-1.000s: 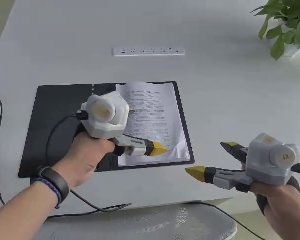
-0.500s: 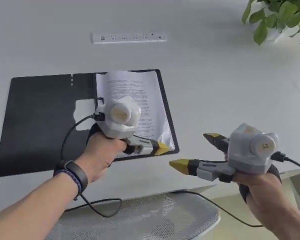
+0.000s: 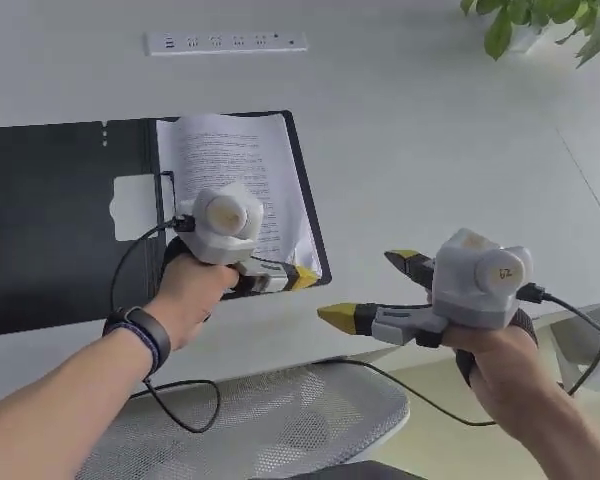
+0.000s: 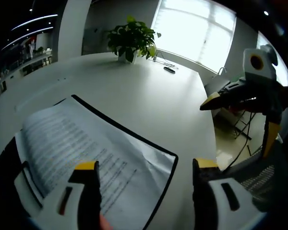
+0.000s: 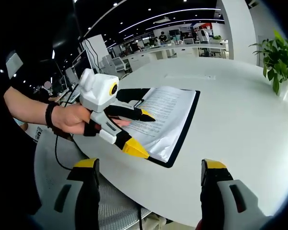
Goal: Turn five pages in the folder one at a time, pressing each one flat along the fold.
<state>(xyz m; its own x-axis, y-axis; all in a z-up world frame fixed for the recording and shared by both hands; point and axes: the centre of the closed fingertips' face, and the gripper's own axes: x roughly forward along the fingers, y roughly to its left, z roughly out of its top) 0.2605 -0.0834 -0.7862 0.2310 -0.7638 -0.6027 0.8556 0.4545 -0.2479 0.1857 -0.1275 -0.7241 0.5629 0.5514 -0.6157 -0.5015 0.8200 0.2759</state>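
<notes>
Folder (image 3: 50,230) lies open beneath the left gripper (image 4: 145,165), fingers (image 4: 86,191) wide and empty (right gripper (image 3: 364,286) likewise).

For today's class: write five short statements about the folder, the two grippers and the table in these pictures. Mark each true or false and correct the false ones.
1. The folder lies open on the table. True.
2. The right gripper is shut on a page. False: its jaws are open and hold nothing, and it is apart from the folder.
3. The left gripper, jaws open, is over the near corner of the printed pages. True.
4. The power strip lies on the folder. False: it lies on the bare table beyond it.
5. A leafy plant stands on the table. True.
</notes>
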